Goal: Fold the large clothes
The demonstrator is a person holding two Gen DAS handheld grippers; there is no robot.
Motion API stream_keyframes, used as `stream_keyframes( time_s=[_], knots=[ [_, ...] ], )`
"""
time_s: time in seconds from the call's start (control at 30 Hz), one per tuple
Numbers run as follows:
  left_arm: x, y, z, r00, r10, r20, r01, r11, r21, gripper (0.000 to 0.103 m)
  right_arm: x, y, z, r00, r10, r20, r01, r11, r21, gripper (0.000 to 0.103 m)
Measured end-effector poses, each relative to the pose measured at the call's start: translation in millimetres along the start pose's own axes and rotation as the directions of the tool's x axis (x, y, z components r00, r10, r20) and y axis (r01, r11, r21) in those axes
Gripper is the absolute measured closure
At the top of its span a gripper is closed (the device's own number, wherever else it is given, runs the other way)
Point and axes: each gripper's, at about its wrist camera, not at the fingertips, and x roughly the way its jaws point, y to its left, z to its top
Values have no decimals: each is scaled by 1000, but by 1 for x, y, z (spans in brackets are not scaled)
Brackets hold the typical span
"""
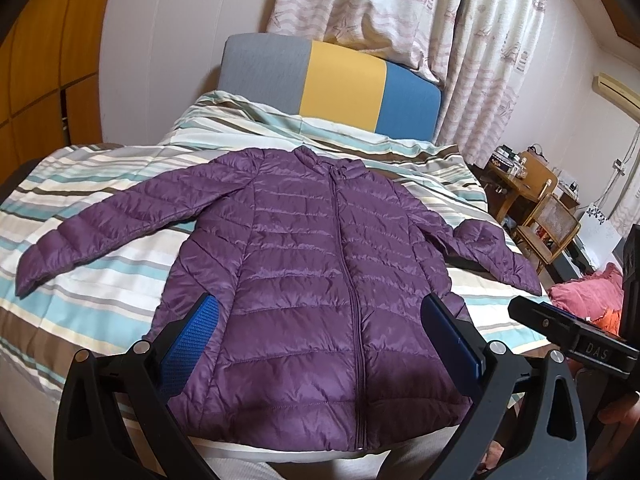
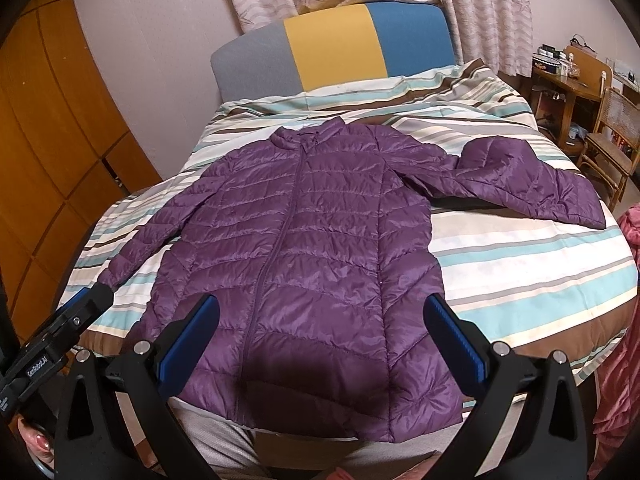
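Purple puffy jacket (image 1: 312,280) lay flat on the striped bed (image 1: 100,208); left tongs (image 1: 320,320) and right tongs (image 2: 322,322) hung wide apart, grasping nothing; slippery cloth might slide loose.

Left black two-finger gripper with blue pads (image 1: 320,312): jaws spread wide, nothing held. Right black two-finger gripper with blue pads (image 2: 322,312): likewise wide, empty. Both level, side by side.
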Motion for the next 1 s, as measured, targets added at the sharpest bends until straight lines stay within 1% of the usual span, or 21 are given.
stream_keyframes(
  time_s=[0.23,0.33,0.4,0.53,0.6,0.67,0.7,0.8,0.83,0.87,0.9,0.93,1.0],
  knots=[
    [11,3,4,1000,11,-29,-11,1000,-5,3,7,-9,6,999,-34,0,34,999,13,2],
    [19,5,6,999,23,-47,-23,1000,-8,3,13,-15,8,997,-84,-1,84,996,29,2],
    [25,7,8,998,32,-62,-33,999,-11,3,19,-23,9,994,-111,-12,111,993,49,2],
    [36,11,10,996,36,-85,-39,999,-24,3,33,-42,10,992,-113,-57,118,987,105,2],
    [43,12,11,994,51,-95,-53,998,-19,3,38,-48,11,989,-136,-58,141,984,110,2],
    [53,13,14,992,76,-103,-77,997,-9,3,49,-60,15,978,-191,-78,200,973,114,2],
    [57,15,15,991,88,-104,-89,996,-6,3,57,-69,16,973,-210,-93,220,968,117,2],
    [77,21,22,985,124,-122,-125,992,4,3,75,-98,15,974,-210,-84,221,962,159,2],
    [85,23,25,983,138,-125,-138,990,9,3,83,-119,15,974,-211,-77,223,953,204,2],
    [91,25,27,980,152,-127,-151,988,13,3,87,-131,15,975,-212,-71,223,946,237,2],
    [101,29,31,976,176,-128,-175,984,21,3,92,-153,15,975,-217,-55,223,929,297,2],
    [109,31,33,972,200,-123,-197,980,31,3,94,-170,16,974,-223,-45,224,914,337,8],
    [130,38,39,955,269,-121,-263,963,62,3,101,-202,18,973,-229,-28,219,881,419,23]
  ],
)
